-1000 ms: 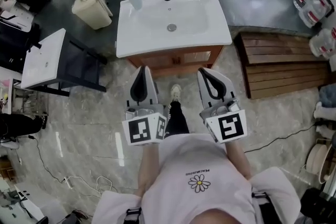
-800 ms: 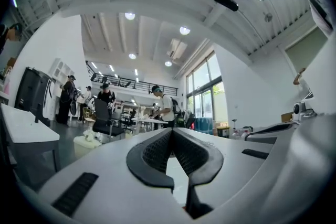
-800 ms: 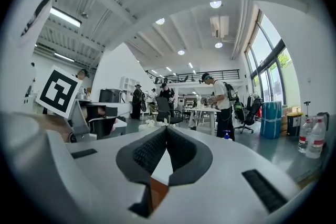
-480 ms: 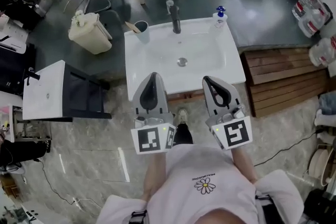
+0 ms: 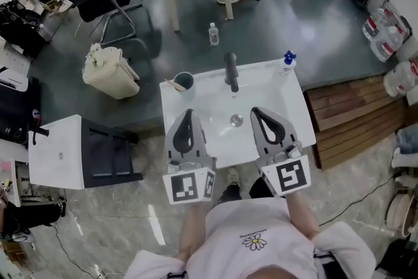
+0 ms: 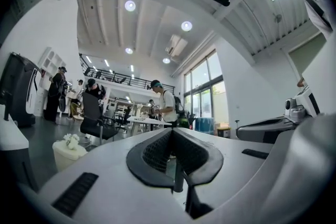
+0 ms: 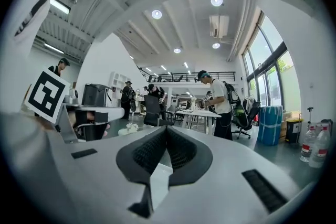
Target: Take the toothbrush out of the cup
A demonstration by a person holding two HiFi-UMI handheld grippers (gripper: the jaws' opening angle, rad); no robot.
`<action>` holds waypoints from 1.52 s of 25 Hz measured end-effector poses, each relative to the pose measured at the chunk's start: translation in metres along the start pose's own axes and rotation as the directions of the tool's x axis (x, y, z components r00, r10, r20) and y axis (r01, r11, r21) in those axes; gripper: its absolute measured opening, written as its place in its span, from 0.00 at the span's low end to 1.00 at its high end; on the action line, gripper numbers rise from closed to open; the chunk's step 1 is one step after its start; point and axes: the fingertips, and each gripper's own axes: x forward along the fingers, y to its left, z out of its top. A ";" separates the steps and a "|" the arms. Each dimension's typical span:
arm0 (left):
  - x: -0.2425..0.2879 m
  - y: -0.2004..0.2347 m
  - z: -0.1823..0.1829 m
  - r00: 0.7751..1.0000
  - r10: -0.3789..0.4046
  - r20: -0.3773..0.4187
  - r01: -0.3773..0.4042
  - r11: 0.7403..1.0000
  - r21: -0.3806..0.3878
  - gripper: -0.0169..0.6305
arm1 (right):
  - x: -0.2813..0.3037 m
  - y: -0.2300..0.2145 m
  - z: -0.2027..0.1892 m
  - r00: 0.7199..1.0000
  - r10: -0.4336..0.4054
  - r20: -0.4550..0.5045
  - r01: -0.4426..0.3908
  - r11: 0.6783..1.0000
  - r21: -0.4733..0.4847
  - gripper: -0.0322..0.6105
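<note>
You hold the left hand-held gripper point(image 5: 188, 115) and the right hand-held gripper point(image 5: 258, 114) pressed together and empty over the counter's point(image 5: 277, 101) near edge, apparently on approach; the toothbrush point(image 5: 174, 84) leans in the cup point(image 5: 184, 81) at the far left corner.

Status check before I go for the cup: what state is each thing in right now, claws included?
left claw, shut, empty, above the sink.
right claw, shut, empty, above the sink.
cup, upright on the sink's back left corner.
toothbrush, in the cup, leaning out to the left.
soap pump bottle, upright on the back right corner.
faucet, no water seen running.
</note>
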 end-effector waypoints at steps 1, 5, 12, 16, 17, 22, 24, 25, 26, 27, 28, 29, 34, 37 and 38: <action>0.002 0.003 -0.003 1.000 0.008 -0.002 -0.008 1.000 -0.006 0.05 | 0.005 -0.003 0.000 1.000 -0.003 0.004 0.003 1.000 -0.001 0.07; 0.010 0.008 -0.014 0.999 0.025 -0.023 -0.025 1.000 -0.015 0.05 | 0.021 -0.010 -0.006 1.000 0.001 0.006 -0.001 1.000 -0.001 0.07; 0.031 0.005 -0.008 0.998 0.065 -0.005 -0.065 0.998 0.010 0.05 | 0.043 -0.017 0.000 0.997 0.056 0.048 -0.056 0.998 -0.002 0.07; 0.042 0.000 -0.010 0.995 0.104 -0.004 -0.104 0.995 0.011 0.05 | 0.049 -0.029 -0.003 0.996 0.078 0.042 -0.079 0.997 0.006 0.07; 0.044 0.000 -0.010 0.994 0.108 -0.007 -0.107 0.994 0.012 0.05 | 0.050 -0.032 -0.004 0.996 0.080 0.041 -0.081 0.997 0.016 0.07; 0.053 -0.002 -0.014 0.990 0.142 -0.012 -0.141 0.990 0.023 0.05 | 0.051 -0.051 -0.007 0.997 0.074 0.038 -0.075 0.997 0.027 0.07; 0.054 -0.003 -0.013 0.989 0.149 -0.007 -0.148 0.989 0.029 0.05 | 0.051 -0.056 -0.008 0.997 0.068 0.043 -0.069 0.997 0.034 0.07; 0.054 -0.002 -0.013 0.989 0.151 -0.008 -0.151 0.988 0.032 0.05 | 0.051 -0.057 -0.009 0.997 0.068 0.044 -0.069 0.997 0.034 0.07; 0.054 -0.002 -0.014 0.988 0.154 -0.009 -0.154 0.988 0.033 0.05 | 0.051 -0.057 -0.009 0.997 0.069 0.045 -0.070 0.997 0.031 0.07; 0.054 -0.001 -0.014 0.987 0.157 -0.010 -0.157 0.987 0.033 0.05 | 0.052 -0.057 -0.010 0.997 0.070 0.044 -0.072 0.997 0.028 0.07; 0.055 0.000 -0.014 0.987 0.161 -0.009 -0.160 0.987 0.033 0.05 | 0.052 -0.057 -0.010 0.997 0.072 0.043 -0.073 0.997 0.026 0.07; 0.055 0.001 -0.014 0.987 0.163 -0.006 -0.163 0.986 0.031 0.05 | 0.053 -0.057 -0.010 0.996 0.073 0.041 -0.074 0.997 0.025 0.07; 0.056 0.005 -0.008 0.982 0.186 0.031 -0.187 0.982 0.032 0.05 | 0.058 -0.058 -0.009 0.996 0.083 0.043 -0.084 0.996 0.020 0.07; 0.058 0.011 -0.008 0.973 0.229 0.028 -0.230 0.972 0.049 0.05 | 0.061 -0.058 -0.011 0.995 0.091 0.039 -0.091 0.996 0.013 0.07; 0.059 0.013 -0.008 0.969 0.245 0.027 -0.246 0.967 0.060 0.05 | 0.061 -0.058 -0.011 0.995 0.094 0.038 -0.095 0.995 0.014 0.07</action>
